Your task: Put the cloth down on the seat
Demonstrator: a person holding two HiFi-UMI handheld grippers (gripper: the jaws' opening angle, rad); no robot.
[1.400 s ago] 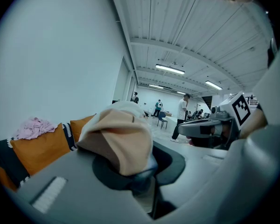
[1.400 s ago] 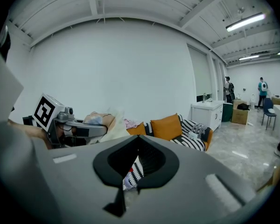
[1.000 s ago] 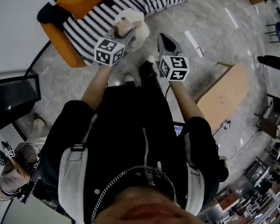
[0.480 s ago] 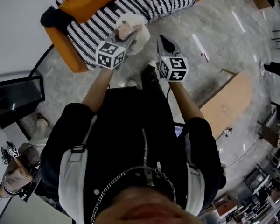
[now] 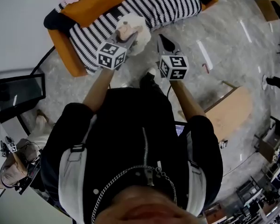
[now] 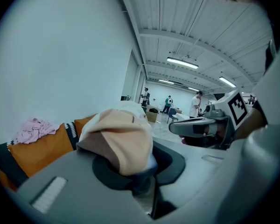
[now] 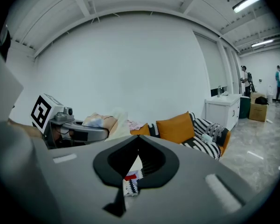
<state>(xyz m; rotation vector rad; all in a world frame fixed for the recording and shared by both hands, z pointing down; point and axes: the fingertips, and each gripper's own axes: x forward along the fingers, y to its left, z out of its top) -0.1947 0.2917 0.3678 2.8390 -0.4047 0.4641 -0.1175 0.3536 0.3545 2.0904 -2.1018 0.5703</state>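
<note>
Cloth [image 5: 132, 24] is shown in the head view against the striped seat [image 5: 168, 3], its pinched part hidden by the left gripper [image 5: 126, 35]. In the left gripper view, jaws are clamped on the cloth and the seat is blocked. In the right gripper view, right gripper [image 7: 137, 138] jaws are pressed together with nothing held; an orange cushion [image 7: 175, 127] is seen beyond

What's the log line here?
left gripper: shut on cloth | right gripper: shut, empty | cloth: near sofa seat, not yet down

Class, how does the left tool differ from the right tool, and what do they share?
The left tool is clamped on a bunched cream cloth; the right tool holds nothing. The left tool's jaws stand apart around it; the right tool's meet. Both point toward the striped sofa.
</note>
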